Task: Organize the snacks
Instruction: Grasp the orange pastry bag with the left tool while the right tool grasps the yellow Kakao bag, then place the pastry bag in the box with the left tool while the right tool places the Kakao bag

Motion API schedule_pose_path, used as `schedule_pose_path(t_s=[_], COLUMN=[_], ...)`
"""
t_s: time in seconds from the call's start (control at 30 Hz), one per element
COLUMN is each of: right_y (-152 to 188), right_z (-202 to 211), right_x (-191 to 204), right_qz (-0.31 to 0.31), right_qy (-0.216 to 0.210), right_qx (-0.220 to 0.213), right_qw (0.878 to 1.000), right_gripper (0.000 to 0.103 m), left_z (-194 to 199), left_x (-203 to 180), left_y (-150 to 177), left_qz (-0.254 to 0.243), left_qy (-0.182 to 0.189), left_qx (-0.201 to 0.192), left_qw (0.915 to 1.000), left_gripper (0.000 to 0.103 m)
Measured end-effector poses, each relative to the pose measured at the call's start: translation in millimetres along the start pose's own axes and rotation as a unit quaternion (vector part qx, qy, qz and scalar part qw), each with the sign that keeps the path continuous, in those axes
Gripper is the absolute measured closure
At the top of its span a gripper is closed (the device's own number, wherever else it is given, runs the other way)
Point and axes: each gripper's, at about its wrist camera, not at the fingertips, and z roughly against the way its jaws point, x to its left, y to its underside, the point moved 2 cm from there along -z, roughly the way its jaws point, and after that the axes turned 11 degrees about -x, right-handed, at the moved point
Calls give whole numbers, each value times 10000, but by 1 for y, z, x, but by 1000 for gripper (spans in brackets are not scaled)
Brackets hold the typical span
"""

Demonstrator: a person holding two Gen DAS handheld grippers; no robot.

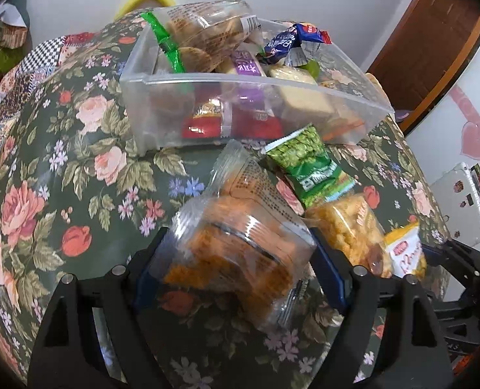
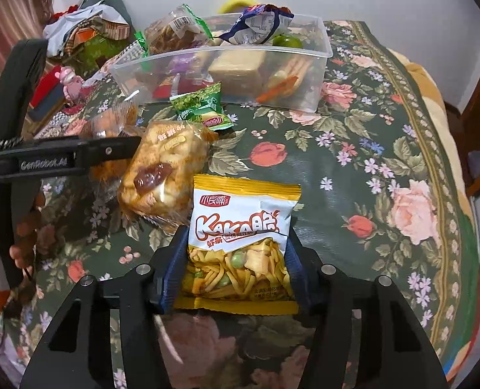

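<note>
My left gripper (image 1: 240, 259) is shut on a clear pack of orange crackers (image 1: 240, 246), held just above the floral cloth; it also shows in the right wrist view (image 2: 107, 129). My right gripper (image 2: 236, 259) is shut on a yellow-and-white KAKA snack bag (image 2: 240, 240), whose corner shows in the left wrist view (image 1: 405, 256). A clear plastic bin (image 1: 240, 110) full of snacks stands ahead, also in the right wrist view (image 2: 227, 61). A green pea packet (image 1: 311, 165) and a clear rice-cracker pack (image 2: 165, 171) lie on the cloth in front of the bin.
The floral cloth (image 2: 369, 162) covers the table, whose edge curves down at the right. Clutter of bags and a pink toy (image 2: 69, 81) sits at the far left. A wooden door (image 1: 434, 39) and a white appliance (image 1: 460, 201) stand to the right.
</note>
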Motion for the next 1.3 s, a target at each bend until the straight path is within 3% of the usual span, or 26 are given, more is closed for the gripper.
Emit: schedule_pose_path(t_s=[0.1, 0.23, 0.5, 0.8, 1.3], right_y=[-1, -5, -34, -77, -135], right_z=[3, 7, 21, 26, -1], right_x=[-6, -18, -27, -26, -44], right_qz=[-120, -324, -481, -415, -642], right_qy=[3, 26, 144, 211, 142], right_qx=[-12, -43, -481, -1007, -1395], right_qw=[9999, 9995, 9976, 9938, 9880], right_gripper=[54, 55, 56, 56, 56], left_z=[-1, 2, 29, 62, 27], left_x=[-2, -6, -2, -11, -40], left_y=[-1, 0, -6, -47, -110], left_qz=[-70, -245, -311, -391, -473], left_qy=[59, 66, -1, 56, 280], left_qx=[-83, -139, -414, -1013, -1258], left_qw=[9999, 9996, 9987, 9941, 9905], left_gripper=[36, 45, 46, 46, 46])
